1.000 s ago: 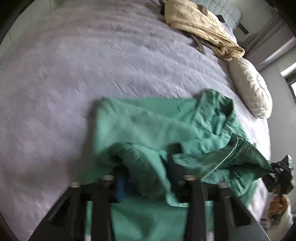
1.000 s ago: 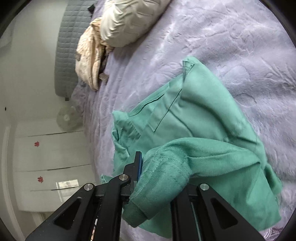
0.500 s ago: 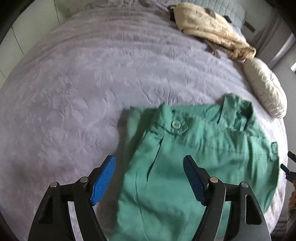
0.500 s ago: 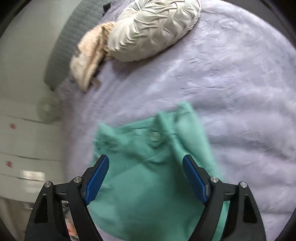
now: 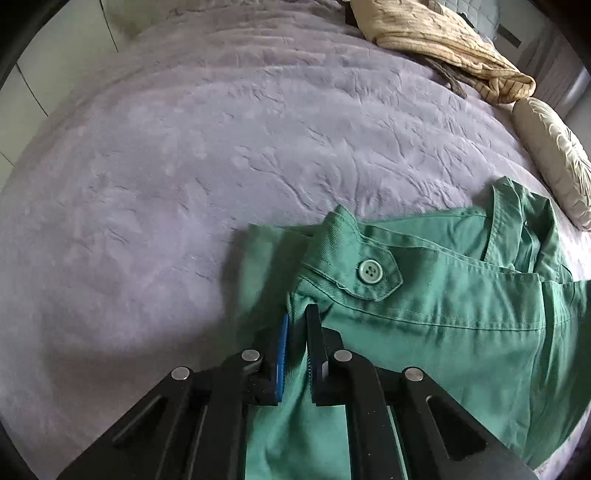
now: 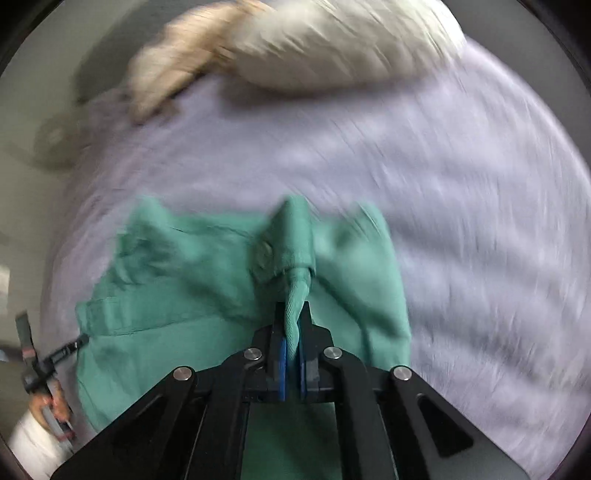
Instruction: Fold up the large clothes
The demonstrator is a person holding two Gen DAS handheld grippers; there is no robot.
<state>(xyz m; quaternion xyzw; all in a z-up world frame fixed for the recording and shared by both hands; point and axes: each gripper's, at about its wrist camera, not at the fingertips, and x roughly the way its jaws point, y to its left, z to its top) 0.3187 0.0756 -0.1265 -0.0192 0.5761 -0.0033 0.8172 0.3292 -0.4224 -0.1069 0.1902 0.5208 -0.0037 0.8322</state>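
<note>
Left wrist view, left gripper (image 5: 295, 325) pinching a fold of green garment (image 5: 443, 332) by its buttoned tab, garment lying on purple bedspread (image 5: 221, 147), tan sweater (image 5: 443, 33) and cream pillow (image 5: 554, 162) beyond, right wrist view blurred, right gripper (image 6: 293, 325) clamping a raised ridge of cloth.

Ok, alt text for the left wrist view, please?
The left gripper is shut on a fold of a green garment below its buttoned tab, on a lilac bedspread. A tan garment and pale cushion lie at the far right.
</note>
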